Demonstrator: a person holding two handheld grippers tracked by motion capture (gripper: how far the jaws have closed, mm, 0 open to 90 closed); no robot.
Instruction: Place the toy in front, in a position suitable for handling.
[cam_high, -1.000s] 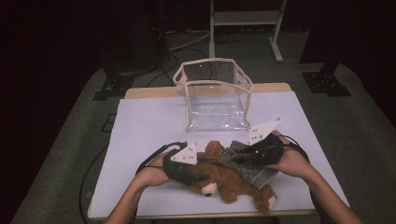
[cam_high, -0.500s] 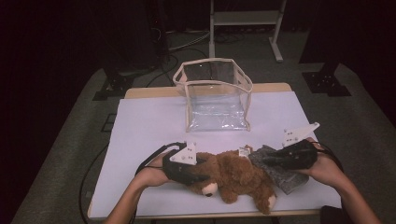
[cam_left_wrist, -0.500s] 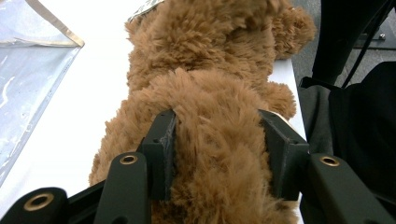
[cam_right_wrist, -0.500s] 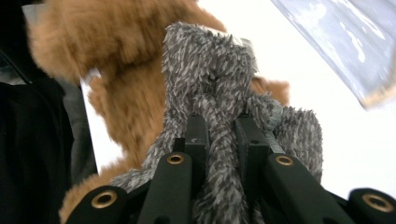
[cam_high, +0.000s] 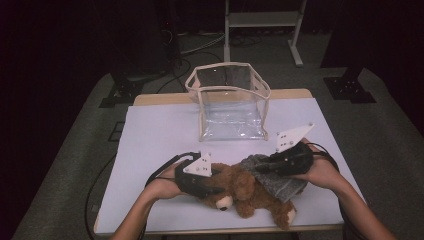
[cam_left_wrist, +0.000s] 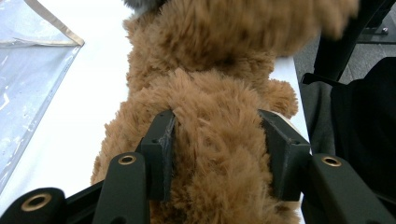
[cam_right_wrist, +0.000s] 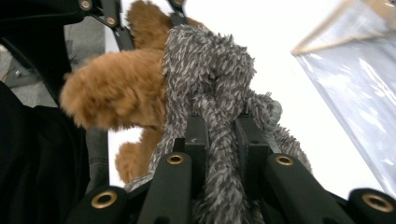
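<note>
The left gripper (cam_high: 212, 185) squeezes the brown teddy bear (cam_high: 247, 192) between its jaws, and the right gripper (cam_high: 265, 167) pinches the grey knitted cloth (cam_high: 277, 180) lying on the bear, just in front of it. I think it works best to hold the bear down firmly and pull the cloth slowly, so it slides without tearing. No words or labels can be read.

From my seat I see a white worktop (cam_high: 160, 130) with a pale wooden edge showing at its far side, standing on grey carpeted floor (cam_high: 75, 165). The room around it is dark, almost black. Beyond the worktop stands a light metal frame (cam_high: 262, 20) on legs, and black cables (cam_high: 187, 47) trail across the floor. Dark stand bases (cam_high: 350, 90) sit off to each side.
</note>
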